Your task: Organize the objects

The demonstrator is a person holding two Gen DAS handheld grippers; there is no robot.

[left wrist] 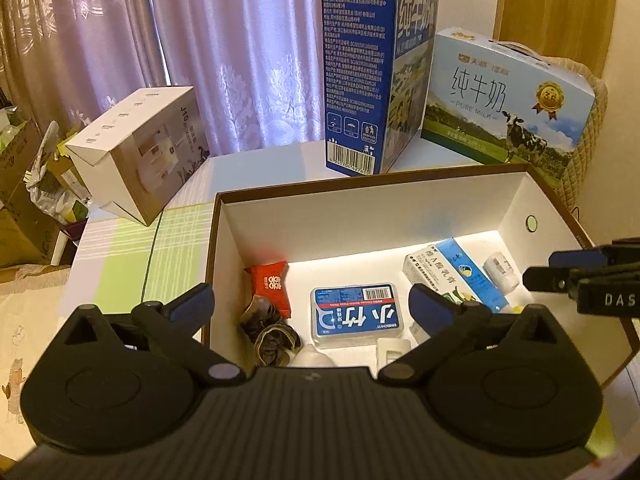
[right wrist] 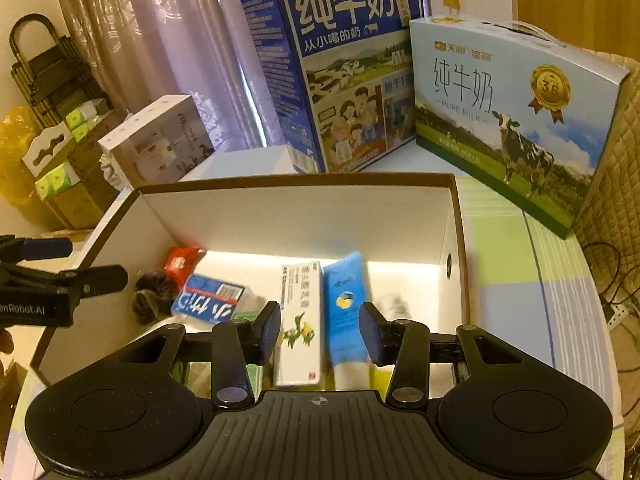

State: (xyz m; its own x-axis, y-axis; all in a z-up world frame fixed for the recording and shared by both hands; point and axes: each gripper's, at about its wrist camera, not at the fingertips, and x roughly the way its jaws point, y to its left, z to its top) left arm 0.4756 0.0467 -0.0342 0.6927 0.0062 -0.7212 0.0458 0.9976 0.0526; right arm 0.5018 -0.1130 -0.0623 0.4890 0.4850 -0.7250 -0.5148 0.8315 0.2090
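White-lined and brown-rimmed, the open box (left wrist: 400, 216) sits on my table (left wrist: 120, 280) with the things I am sorting inside it. My left gripper (left wrist: 312, 300) hangs over the box with its jaws spread wide and nothing between them; below lie the blue floss-pick case (left wrist: 356, 312), a red packet (left wrist: 272, 282) and a dark crumpled wad (left wrist: 272, 332). My right gripper (right wrist: 320, 330) stands partly apart above the white carton (right wrist: 300, 320) and the blue tube (right wrist: 346, 304); both show between its fingers, but I cannot tell whether the pads press on either. Behind the box stand a dark blue milk carton (left wrist: 360, 80) and a pale milk case (left wrist: 508, 100).
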